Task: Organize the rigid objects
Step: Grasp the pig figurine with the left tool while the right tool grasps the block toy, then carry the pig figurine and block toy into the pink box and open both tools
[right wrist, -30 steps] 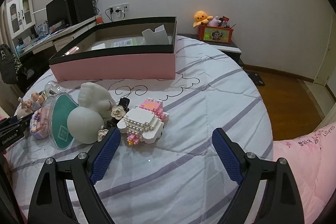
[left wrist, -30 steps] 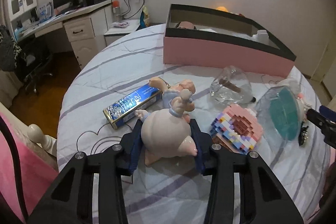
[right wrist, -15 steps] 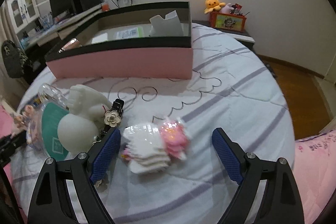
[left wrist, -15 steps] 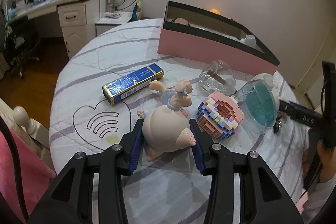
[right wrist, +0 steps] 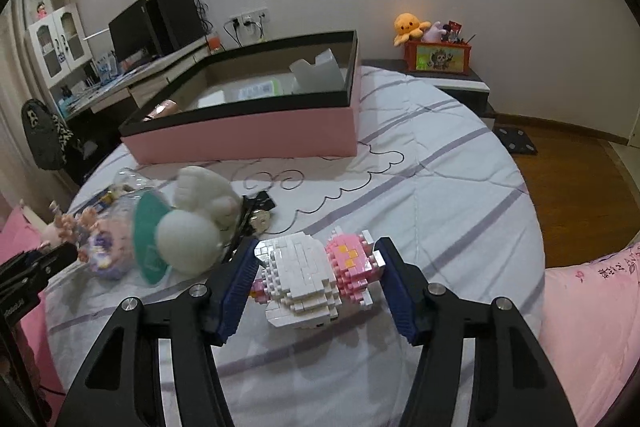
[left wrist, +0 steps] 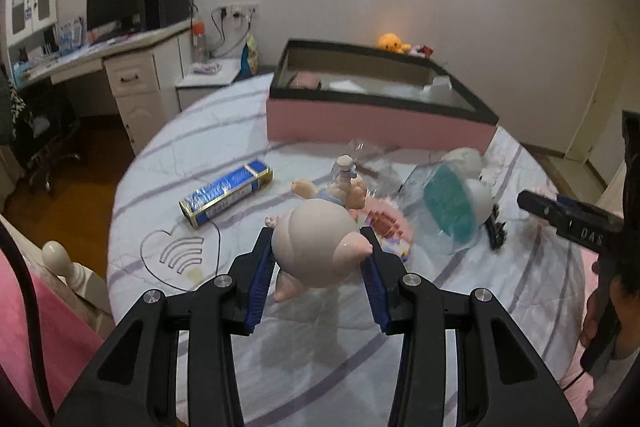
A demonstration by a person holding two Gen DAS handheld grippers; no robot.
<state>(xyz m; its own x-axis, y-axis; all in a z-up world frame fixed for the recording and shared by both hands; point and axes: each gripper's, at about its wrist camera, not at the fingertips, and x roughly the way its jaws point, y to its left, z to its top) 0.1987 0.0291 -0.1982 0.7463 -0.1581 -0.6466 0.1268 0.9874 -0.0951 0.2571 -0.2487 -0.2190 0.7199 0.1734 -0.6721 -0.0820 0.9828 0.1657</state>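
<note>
In the left wrist view, the left claw (left wrist: 320,259) is clenched on a pale pink plastic pig figurine (left wrist: 316,247) above the bed (left wrist: 160,155). The right claw (right wrist: 316,279) has just been closing, and a white and pink brick-built toy (right wrist: 316,275) is gripped between its blue pads (right wrist: 236,279).

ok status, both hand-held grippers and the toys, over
Left hand-held gripper shut on round pink pig figurine. Right hand-held gripper just closing around white-and-pink brick figure. Pink open box ahead, path clear.
</note>
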